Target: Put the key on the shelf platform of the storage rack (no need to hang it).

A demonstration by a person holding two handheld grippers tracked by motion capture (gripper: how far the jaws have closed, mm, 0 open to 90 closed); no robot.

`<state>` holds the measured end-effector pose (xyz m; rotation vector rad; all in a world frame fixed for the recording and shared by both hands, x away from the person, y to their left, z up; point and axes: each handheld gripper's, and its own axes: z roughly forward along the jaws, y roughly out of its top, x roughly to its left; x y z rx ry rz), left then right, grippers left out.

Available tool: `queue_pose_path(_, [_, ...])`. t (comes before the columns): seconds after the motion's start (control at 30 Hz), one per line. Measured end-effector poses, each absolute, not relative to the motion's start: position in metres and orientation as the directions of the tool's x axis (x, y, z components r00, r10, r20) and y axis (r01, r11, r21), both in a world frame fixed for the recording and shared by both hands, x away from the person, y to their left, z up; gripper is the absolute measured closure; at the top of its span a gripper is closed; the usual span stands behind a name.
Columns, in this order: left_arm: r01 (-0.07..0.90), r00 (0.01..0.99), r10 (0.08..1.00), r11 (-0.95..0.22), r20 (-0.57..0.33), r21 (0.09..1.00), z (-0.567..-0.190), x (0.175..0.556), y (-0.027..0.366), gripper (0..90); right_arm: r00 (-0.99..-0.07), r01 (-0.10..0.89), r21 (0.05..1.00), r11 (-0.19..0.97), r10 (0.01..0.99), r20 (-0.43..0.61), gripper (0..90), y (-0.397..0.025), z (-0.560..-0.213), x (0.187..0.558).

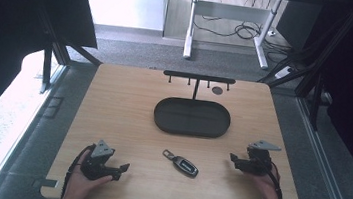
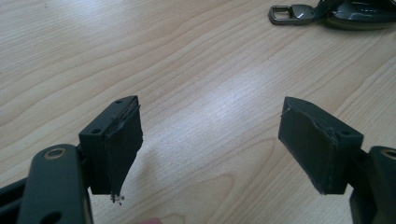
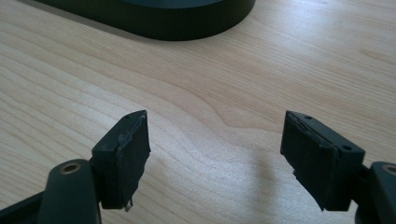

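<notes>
Key fob [image 1: 185,165] with its metal loop lies flat on the bench [image 1: 122,113], on the person's side of the dark oval tray [image 1: 192,117] and apart from it, roughly midway between the two hands. Nothing has hold of it, and the tray looks empty from above, so by my reading the work is at its very start: the fob is not yet picked up, and whatever is to be done with it, perhaps setting it in the tray or hanging it on the hook rack [image 1: 198,77] behind the tray, is all still ahead.

Left tongs [image 1: 117,169] sit low over the wood to the left of the fob, jaws spread wide with only bare bench between them; in the left gripper view the fob [image 2: 343,13] lies ahead and off to one side, well clear of the pads. Right tongs [image 1: 236,160] are to the right of the fob, likewise gaping wide and gripping nothing; in the right gripper view the tray's wall [image 3: 173,23] lies ahead of them, untouched.
</notes>
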<state>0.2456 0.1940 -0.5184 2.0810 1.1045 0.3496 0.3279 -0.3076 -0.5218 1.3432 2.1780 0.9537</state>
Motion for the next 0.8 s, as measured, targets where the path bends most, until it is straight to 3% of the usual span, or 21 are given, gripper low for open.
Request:
queue_pose_path(0.33, [0.592,0.585,0.806,-0.346,-0.092,0.728,-0.512,0.245,0.197,21.9,-0.481,0.608,0.732,0.307,0.876,0.032,30.0,-0.309,-0.509,0.329])
queue_pose_path(0.8, [0.591,0.584,0.806,-0.341,-0.096,0.731,-0.512,0.244,0.198,21.9,-0.633,0.566,0.646,0.511,0.772,-0.056,32.1,-0.274,-0.473,0.335])
